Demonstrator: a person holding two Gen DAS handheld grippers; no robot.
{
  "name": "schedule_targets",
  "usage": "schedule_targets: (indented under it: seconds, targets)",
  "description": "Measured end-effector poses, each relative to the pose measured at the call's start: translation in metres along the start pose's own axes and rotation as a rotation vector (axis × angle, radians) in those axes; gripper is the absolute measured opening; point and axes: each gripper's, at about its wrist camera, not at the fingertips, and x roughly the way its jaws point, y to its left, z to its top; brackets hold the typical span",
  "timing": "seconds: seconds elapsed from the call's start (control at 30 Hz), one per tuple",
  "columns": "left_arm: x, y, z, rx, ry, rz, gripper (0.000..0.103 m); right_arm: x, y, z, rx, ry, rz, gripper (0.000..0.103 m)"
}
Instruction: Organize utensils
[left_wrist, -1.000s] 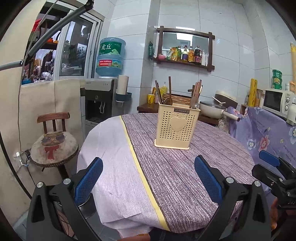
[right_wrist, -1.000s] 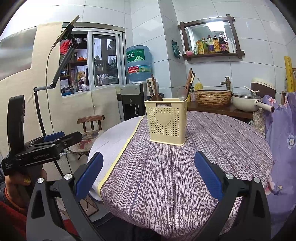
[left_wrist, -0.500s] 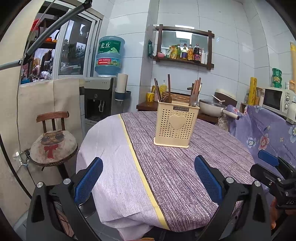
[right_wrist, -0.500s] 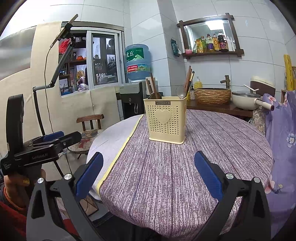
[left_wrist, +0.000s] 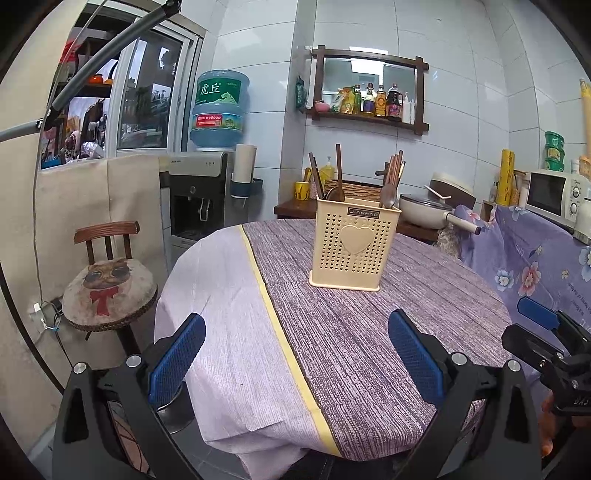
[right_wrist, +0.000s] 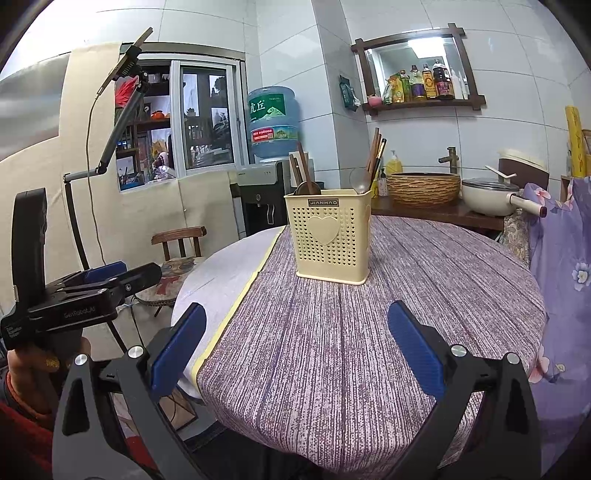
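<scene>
A cream perforated utensil holder (left_wrist: 354, 247) with a heart on its front stands upright on the round table (left_wrist: 332, 332). It holds wooden spoons and chopsticks (left_wrist: 393, 173), handles up. It also shows in the right wrist view (right_wrist: 328, 240). My left gripper (left_wrist: 295, 354) is open and empty, low at the table's near edge, well short of the holder. My right gripper (right_wrist: 295, 347) is open and empty, also at the near edge. Each gripper shows at the side of the other's view.
The table carries a purple striped cloth with a yellow band (left_wrist: 280, 325) and a white part on the left. A chair with a cat cushion (left_wrist: 109, 291) stands at the left. A water dispenser (left_wrist: 201, 199), a counter with a pot (left_wrist: 424, 214) and a microwave (left_wrist: 554, 192) stand behind.
Both grippers have drifted slightly; the holder sits a little higher in both views. Both stay open and empty.
</scene>
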Motion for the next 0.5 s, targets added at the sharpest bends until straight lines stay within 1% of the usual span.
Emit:
schedule_targets:
  seconds: [0.3,0.5]
  targets:
    - [0.0015,0.0008,-0.0003,0.018,0.01,0.021,0.098,0.0022,-0.0014,-0.0017,0.0,0.009,0.002,0.097]
    - [0.0027,-0.0012,-0.0008,0.023,0.021,0.018,0.098,0.0025,-0.0025,-0.0022,0.005,0.012,0.0,0.097]
